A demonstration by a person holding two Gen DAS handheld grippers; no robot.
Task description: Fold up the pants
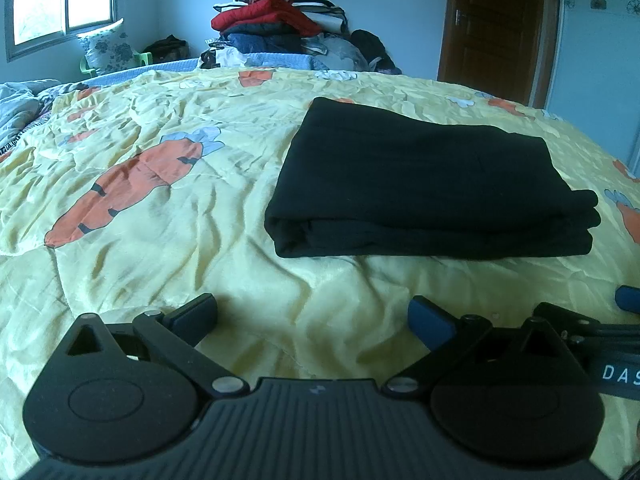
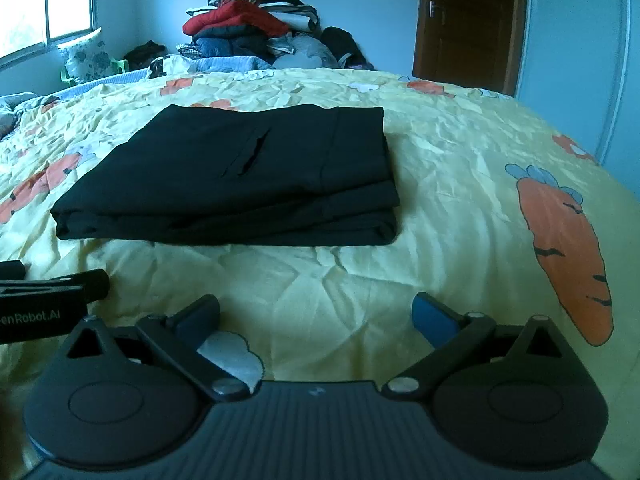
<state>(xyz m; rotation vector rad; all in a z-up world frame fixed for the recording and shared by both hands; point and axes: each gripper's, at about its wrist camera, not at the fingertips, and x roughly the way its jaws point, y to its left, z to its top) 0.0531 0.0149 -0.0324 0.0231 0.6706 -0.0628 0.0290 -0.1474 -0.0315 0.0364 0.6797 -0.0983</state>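
While lying folded in a flat stack just ahead, the pants (image 1: pixel 432 184) touch neither tool. Left gripper (image 1: pixel 312 320) and right gripper (image 2: pixel 316 316) both spread wide, holding nothing, side by side near the front edge. Could still spoil the fold: a finger catching the front edge and dragging a layer out. Underneath, a wrinkled yellow quilt (image 2: pixel 440 184); far ahead, a clothes pile (image 1: pixel 280 12), window (image 1: pixel 60 0), and door (image 1: pixel 496 24).
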